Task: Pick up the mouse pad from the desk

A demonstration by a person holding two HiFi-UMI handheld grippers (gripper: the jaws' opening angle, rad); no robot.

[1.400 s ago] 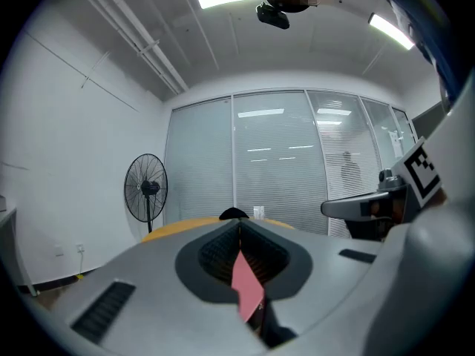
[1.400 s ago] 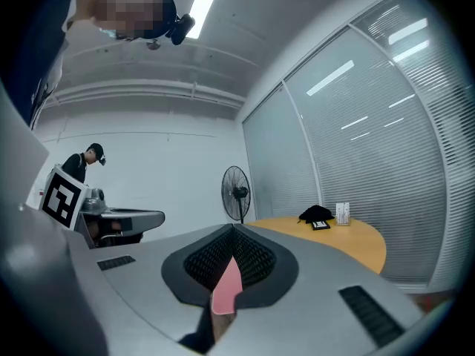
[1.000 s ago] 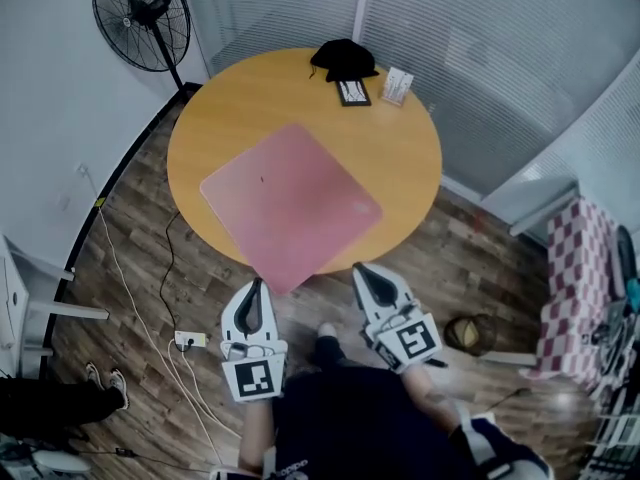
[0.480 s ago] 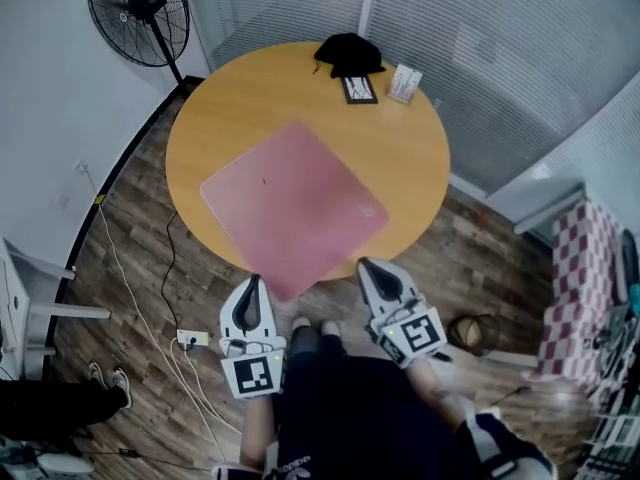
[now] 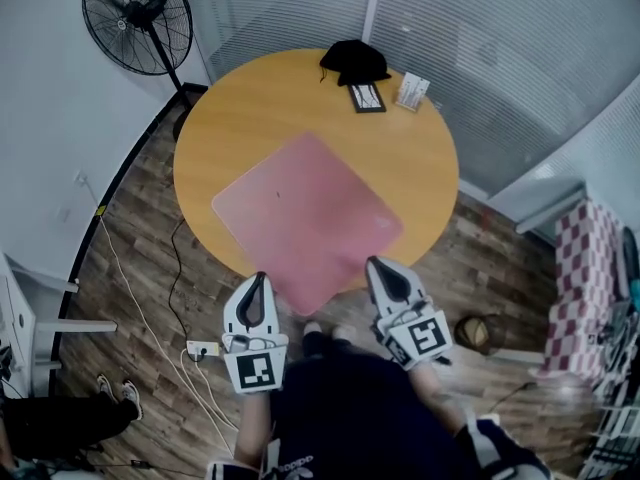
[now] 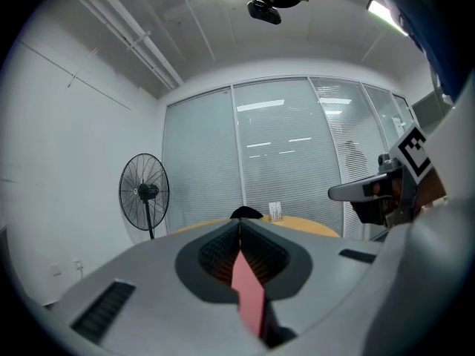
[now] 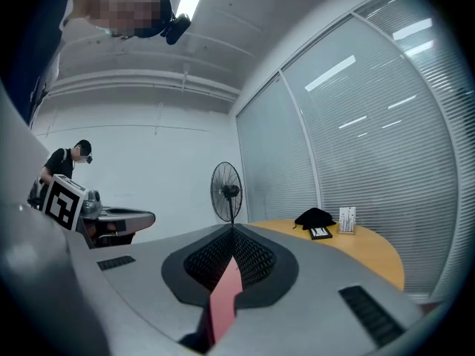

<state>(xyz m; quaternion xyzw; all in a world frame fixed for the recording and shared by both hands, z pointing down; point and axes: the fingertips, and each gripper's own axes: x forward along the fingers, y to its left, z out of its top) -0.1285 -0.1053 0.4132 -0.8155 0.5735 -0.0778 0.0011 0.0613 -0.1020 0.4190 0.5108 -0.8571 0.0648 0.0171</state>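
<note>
- Left gripper (image 5: 259, 280): lower centre-left, jaws pressed together, empty.
- Mouse pad (image 5: 305, 218): centre frame, flat on table (image 5: 270, 108), near corner overhanging.
- Right gripper (image 5: 378, 265): jaws likewise together, just beside pad's edge.
- I judge the pickup not yet begun.

Round wooden table (image 5: 420, 158) with pink mouse pad (image 5: 305, 218), black cloth (image 5: 355, 61), frame (image 5: 367, 97), card (image 5: 411, 91)

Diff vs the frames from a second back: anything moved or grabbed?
The left gripper and right gripper both moved forward to the near edge of the pink square mouse pad. Their jaws are shut and nothing was grabbed. The mouse pad, the black cloth bundle and the round wooden table stayed put.
</note>
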